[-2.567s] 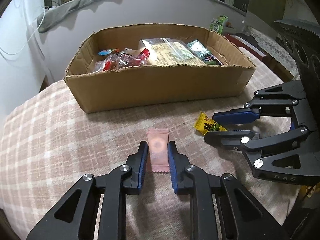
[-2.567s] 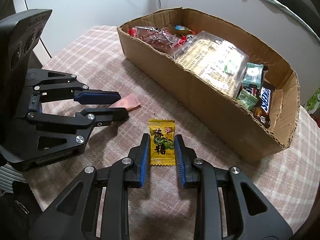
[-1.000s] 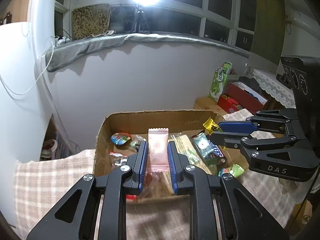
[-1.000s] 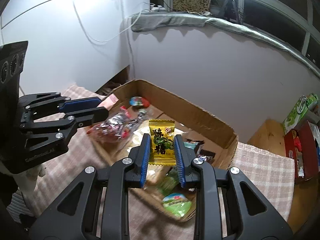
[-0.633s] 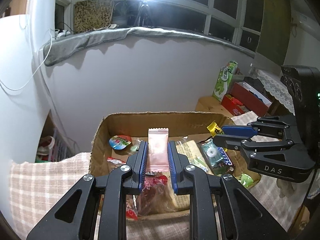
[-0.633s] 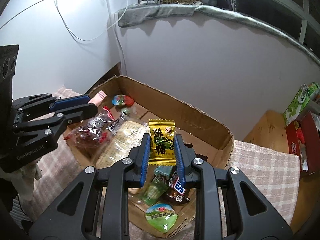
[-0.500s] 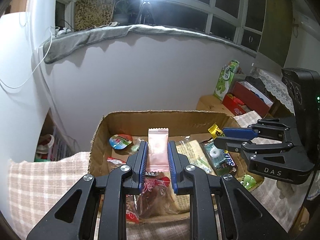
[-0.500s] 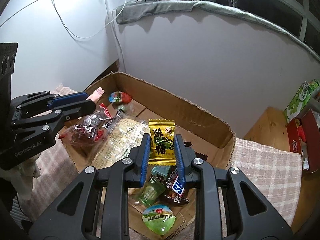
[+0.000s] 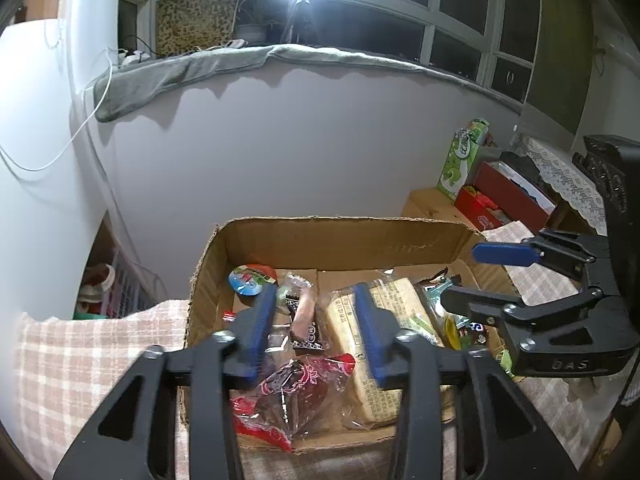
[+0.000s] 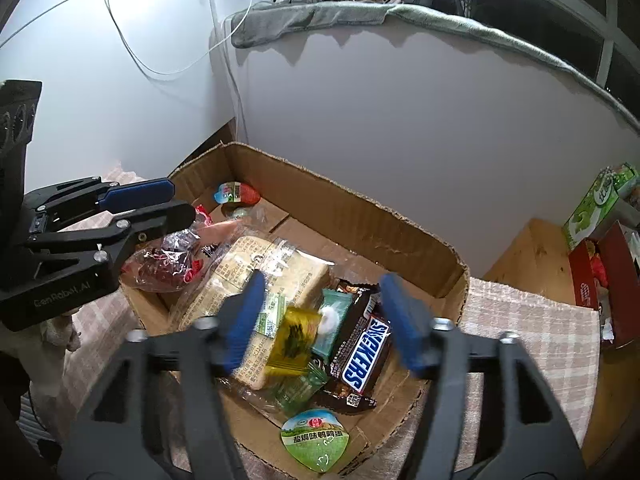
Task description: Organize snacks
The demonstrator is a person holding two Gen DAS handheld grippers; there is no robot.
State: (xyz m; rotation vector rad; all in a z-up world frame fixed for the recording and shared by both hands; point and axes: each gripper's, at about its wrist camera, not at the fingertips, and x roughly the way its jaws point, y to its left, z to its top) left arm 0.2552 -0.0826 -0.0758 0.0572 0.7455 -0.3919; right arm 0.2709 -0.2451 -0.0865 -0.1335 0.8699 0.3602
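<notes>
Snacks fill the cardboard box [image 10: 420, 236] in front of you, which sits on the checked cloth of the tabletop [image 9: 80, 360]. Your left gripper [image 9: 316, 320] hangs over the box's left part, jaws opening, and the pink candy [image 9: 305, 312] sits blurred between them, touching neither pad. In the right wrist view that pink candy [image 10: 218, 232] shows just past the tip of the left gripper [image 10: 160, 204], above the red-wrapped bag [image 10: 168, 264]. Your right gripper [image 10: 320, 316] is over the box's right part, its jaws opening as well; the yellow candy [image 10: 294, 340] lies blurred between them, clear of both blue pads [image 10: 400, 320]. From the left wrist view the right gripper [image 9: 476, 276] stands apart at the tips with nothing pinched between them. Under the yellow candy lie a clear bag of pale biscuits [image 10: 256, 264], a green packet [image 10: 334, 316] and a Snickers bar [image 10: 366, 352], side by side. A round green-lidded pack [image 10: 316, 436] rests at the box's near edge, and a red and blue round pack [image 10: 236, 194] sits in the far left corner. Beyond the tabletop, a green carton [image 9: 462, 160] stands upright beside a red box [image 9: 500, 196].
</notes>
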